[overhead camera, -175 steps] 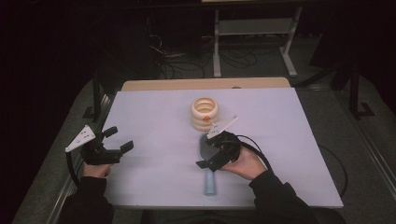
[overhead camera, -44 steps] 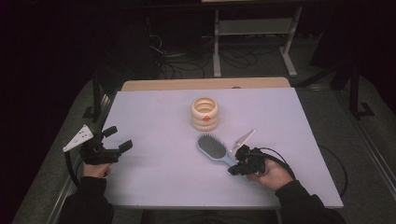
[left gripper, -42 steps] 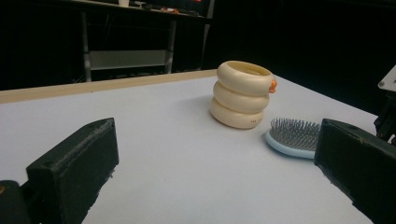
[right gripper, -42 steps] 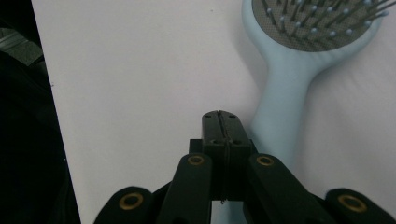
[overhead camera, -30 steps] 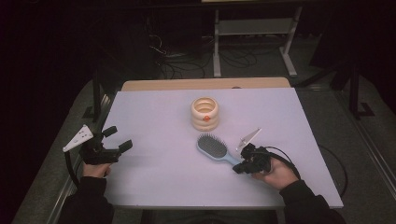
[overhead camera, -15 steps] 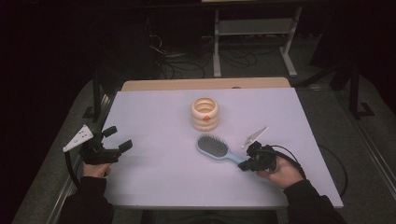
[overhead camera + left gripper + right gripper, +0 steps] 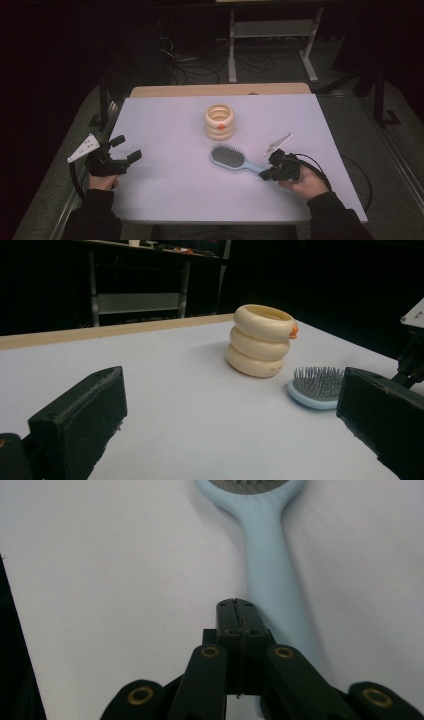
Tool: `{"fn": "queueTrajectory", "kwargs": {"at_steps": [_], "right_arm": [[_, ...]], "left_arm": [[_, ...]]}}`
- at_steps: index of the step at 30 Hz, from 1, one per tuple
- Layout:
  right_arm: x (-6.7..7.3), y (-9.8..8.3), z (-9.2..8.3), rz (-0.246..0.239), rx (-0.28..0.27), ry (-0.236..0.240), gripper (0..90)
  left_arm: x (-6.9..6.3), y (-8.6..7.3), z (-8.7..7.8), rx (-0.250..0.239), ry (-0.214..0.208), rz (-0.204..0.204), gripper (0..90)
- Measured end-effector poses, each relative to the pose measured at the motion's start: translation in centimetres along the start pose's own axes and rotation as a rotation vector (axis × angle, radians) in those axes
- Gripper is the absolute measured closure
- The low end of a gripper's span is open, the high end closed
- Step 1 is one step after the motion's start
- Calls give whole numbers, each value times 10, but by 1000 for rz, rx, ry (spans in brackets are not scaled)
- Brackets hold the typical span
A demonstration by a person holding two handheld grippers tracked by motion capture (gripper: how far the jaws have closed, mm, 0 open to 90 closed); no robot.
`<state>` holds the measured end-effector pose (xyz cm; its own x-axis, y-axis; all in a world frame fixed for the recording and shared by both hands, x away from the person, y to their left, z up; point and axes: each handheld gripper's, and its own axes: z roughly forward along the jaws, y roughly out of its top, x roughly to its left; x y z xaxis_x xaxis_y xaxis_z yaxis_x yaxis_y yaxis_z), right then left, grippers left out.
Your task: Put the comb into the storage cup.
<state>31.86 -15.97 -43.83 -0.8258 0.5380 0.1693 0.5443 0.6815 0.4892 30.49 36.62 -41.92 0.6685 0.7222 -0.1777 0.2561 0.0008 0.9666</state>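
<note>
A pale blue hairbrush (image 7: 235,160) lies flat on the white table (image 7: 165,125), bristles up; its oval head holds a dark grey pad of fine pins, and its smooth handle runs toward the person's right hand (image 7: 305,182); it sits right of the table's middle, near the front. Just behind it, apart from it, stands a cream holder (image 7: 219,121) shaped like three stacked rings, with a small orange spot on its front; its top is open, but what lies inside cannot be told. The right gripper (image 7: 272,173) rests at the handle's end; in the right gripper view its jaws are pressed flat together with nothing between them, the handle lying just beside and under them. The left gripper (image 7: 126,153) hovers at the table's left edge, well apart from the brush; its jaws stand wide apart and empty.
</note>
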Motion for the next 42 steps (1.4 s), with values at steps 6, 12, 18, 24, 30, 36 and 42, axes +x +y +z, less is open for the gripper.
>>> {"fn": "queueTrajectory", "kwargs": {"at_steps": [6, 12, 18, 24, 30, 36, 42], "right_arm": [[-4, -3, -2, 12, -4, -11, 887], [-9, -5, -5, 24, -12, -22, 887], [-15, -8, -10, 45, -27, -32, 887], [-21, -12, -17, 65, -43, -40, 887], [-24, -14, -23, 72, -54, -49, 887], [-21, -11, -28, 58, -56, -46, 887], [-19, -5, -31, 34, -51, -41, 886]], "left_arm": [[0, 0, 0, -1, -2, 1, 0], [0, 0, 0, 0, -1, 1, 0], [0, 0, 0, 0, -1, 1, 0], [0, 0, 0, 1, -1, 0, 0], [0, 0, 0, 1, 0, 0, 0], [-1, 0, 1, 0, -1, -1, 0], [-1, 0, 0, -1, 0, -3, 0]]}}
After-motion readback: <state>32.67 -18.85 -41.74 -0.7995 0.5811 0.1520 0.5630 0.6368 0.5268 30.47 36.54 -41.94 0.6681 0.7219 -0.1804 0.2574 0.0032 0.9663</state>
